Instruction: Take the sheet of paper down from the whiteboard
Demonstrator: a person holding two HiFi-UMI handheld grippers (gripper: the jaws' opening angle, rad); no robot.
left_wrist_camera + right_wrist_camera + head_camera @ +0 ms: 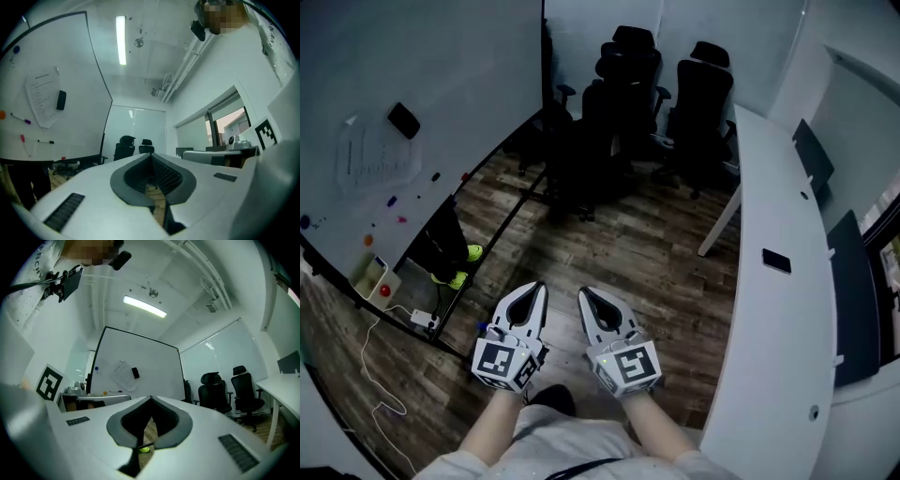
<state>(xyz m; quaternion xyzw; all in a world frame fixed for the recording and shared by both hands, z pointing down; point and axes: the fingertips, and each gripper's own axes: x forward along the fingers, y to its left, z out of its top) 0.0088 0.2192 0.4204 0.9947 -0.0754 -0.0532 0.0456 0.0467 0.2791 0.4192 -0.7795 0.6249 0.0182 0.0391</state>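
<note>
White sheet of paper point(375, 157) hangs on whiteboard point(459, 75) at ten o'clock, well apart from left gripper point(532, 292) and right gripper point(592, 298), fingers pressed together, empty. Only gripper views show ceiling lamp point(121, 40).

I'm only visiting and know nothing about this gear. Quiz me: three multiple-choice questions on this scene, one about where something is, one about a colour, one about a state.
1. Where is the sheet of paper?
A on the floor
B on the whiteboard
C on the desk

2. What colour are the office chairs?
A red
B white
C black

3. How are the left gripper and the right gripper?
A both shut, empty
B both wide open
C one holds the paper

Answers:
1 B: the sheet hangs on the board beside a black eraser.
2 C: all the chairs look black.
3 A: each gripper view shows its jaws together with nothing held.
</note>
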